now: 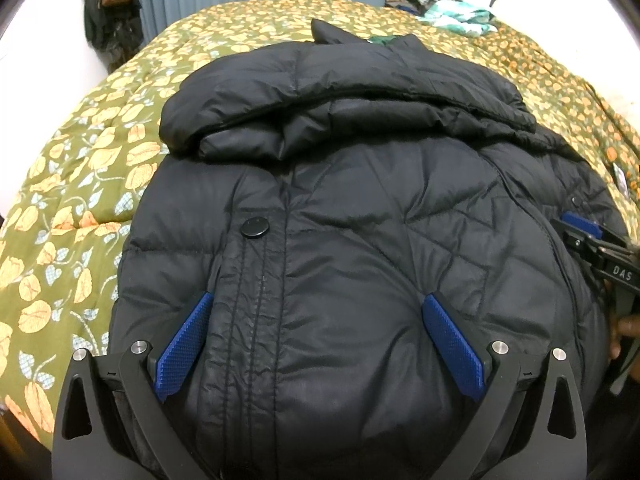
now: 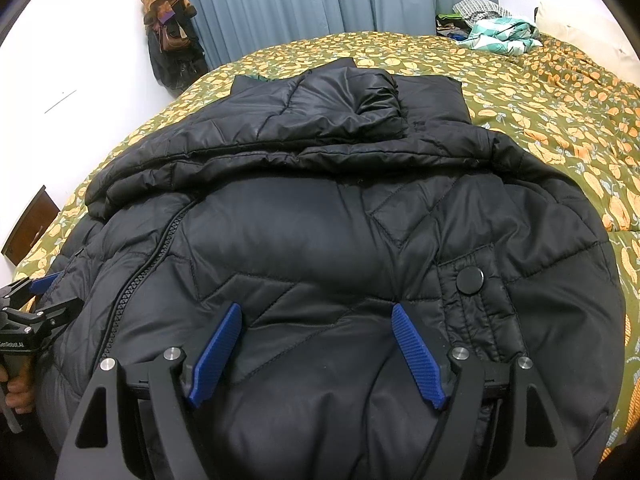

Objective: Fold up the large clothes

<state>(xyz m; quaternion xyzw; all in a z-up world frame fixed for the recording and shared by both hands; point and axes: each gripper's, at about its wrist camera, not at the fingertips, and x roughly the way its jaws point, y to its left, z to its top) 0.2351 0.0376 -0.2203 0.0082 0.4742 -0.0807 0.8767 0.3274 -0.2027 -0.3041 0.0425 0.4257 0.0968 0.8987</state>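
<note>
Fingers (image 1: pixel 186 344), blue-padded, of the left gripper (image 1: pixel 318 346): spread wide, holding nothing, pads lying on or just above the front of the black puffer jacket (image 1: pixel 360 208), straddling the stitched button placket; whether they press into the padding cannot be told. Fingers (image 2: pixel 218 354) of the right gripper (image 2: pixel 318 354): likewise spread wide and empty, set over the quilted panel between the zip (image 2: pixel 132 284) and a snap button (image 2: pixel 470 281). Jacket: large, padded, lying front-up across a bed under an olive quilt (image 1: pixel 80 184) with orange flowers; near hem towards the cameras, a padded fold of the jacket, hood or sleeve not distinguishable, laid crosswise over the far half, collar end pointing to the curtains (image 2: pixel 280 0). Placement note: both grippers sit side by side along the near end, each visible at the edge of the other's view, apparently so the bulky hem can be taken at two points and turned over evenly rather than bunching. Stage, as judged: partly folded, with the lengthwise fold still to come. Handling note: slick shell and springy fill are likely to slip and puff back, so a deep bite of fabric would be prudent. Also present: loose clothes (image 2: pixel 496 28) heaped at the far corner; garments hung on the wall (image 2: pixel 172 28).
</note>
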